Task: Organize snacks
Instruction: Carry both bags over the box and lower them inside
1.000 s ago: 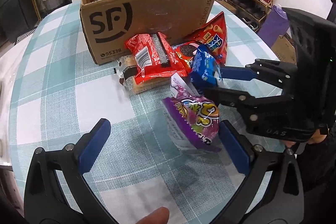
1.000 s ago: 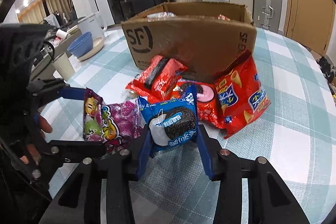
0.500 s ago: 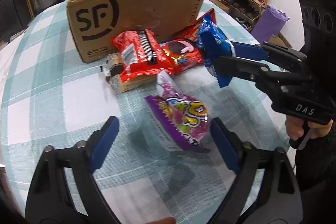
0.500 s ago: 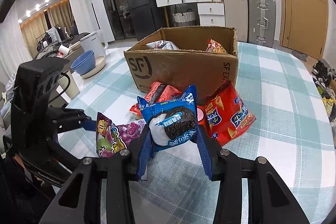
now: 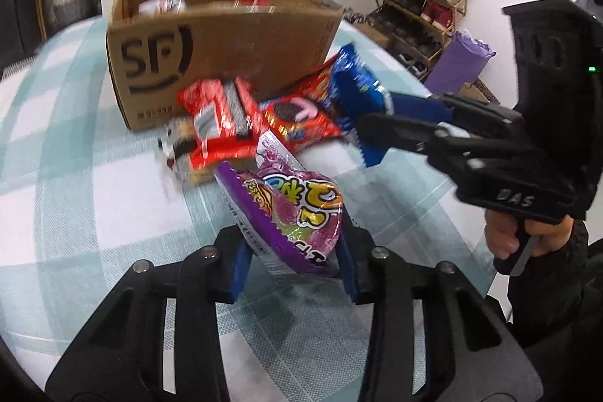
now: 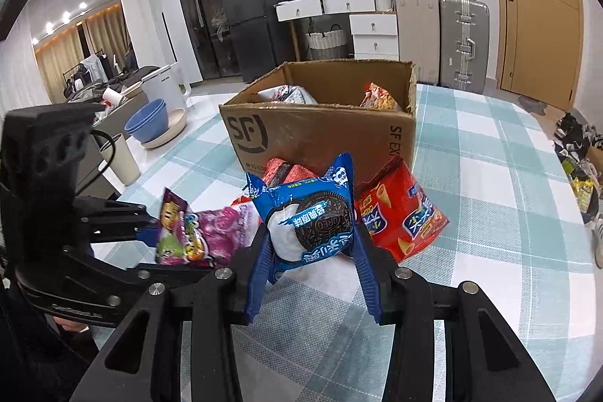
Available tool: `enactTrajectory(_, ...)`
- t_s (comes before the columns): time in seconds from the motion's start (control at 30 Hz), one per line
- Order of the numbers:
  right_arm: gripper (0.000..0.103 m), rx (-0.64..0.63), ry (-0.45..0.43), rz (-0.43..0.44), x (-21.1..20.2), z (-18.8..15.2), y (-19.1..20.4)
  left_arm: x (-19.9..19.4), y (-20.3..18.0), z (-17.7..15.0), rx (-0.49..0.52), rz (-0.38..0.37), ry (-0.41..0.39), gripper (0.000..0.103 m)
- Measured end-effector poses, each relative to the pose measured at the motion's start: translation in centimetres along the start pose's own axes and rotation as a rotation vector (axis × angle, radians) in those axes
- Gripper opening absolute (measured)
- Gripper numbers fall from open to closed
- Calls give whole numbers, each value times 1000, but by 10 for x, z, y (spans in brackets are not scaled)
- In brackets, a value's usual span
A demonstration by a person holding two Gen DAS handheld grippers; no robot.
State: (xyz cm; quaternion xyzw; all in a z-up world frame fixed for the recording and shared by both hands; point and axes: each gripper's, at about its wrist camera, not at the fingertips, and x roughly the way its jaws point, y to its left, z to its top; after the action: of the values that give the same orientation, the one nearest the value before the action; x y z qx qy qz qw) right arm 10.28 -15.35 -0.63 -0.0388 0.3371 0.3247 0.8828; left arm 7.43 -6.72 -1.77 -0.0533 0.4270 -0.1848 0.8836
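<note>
My left gripper (image 5: pixel 292 264) is shut on a purple candy bag (image 5: pixel 290 213) and holds it above the checked tablecloth; the bag also shows in the right wrist view (image 6: pixel 203 236). My right gripper (image 6: pixel 312 274) is shut on a blue Oreo packet (image 6: pixel 312 213), held in the air in front of the open cardboard SF box (image 6: pixel 324 130). In the left wrist view the Oreo packet (image 5: pixel 358 93) and right gripper (image 5: pixel 380 130) hang to the right of the box (image 5: pixel 222 48). Red snack packs (image 5: pixel 226 123) lie against the box front.
A red cone-snack bag (image 6: pixel 403 217) leans on the box's right corner. The box holds a few snack bags (image 6: pixel 377 97). The round table's tablecloth (image 6: pixel 490 176) spreads to the right. Suitcases (image 6: pixel 463 40), drawers and a fridge stand behind; a shoe rack (image 5: pixel 426 10) is beyond the table.
My left gripper has closed on the purple candy bag and lifted it off the table. My right gripper has raised the Oreo packet higher, toward the box.
</note>
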Motion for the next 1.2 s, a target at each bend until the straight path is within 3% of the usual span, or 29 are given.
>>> enactTrajectory(0.2, 43, -1, -38, -7, -11, 3, 2, -22, -8, 1, 25, 10, -65, 35)
enactTrajectory(0.57, 43, 1, -121, -3, -33, 14, 8, -62, 2, 8, -19, 46, -160, 35)
enactTrajectory(1.2, 43, 46, -210, 10, -39, 55, 3, -104, 29, 66, -66, 145, -292, 36)
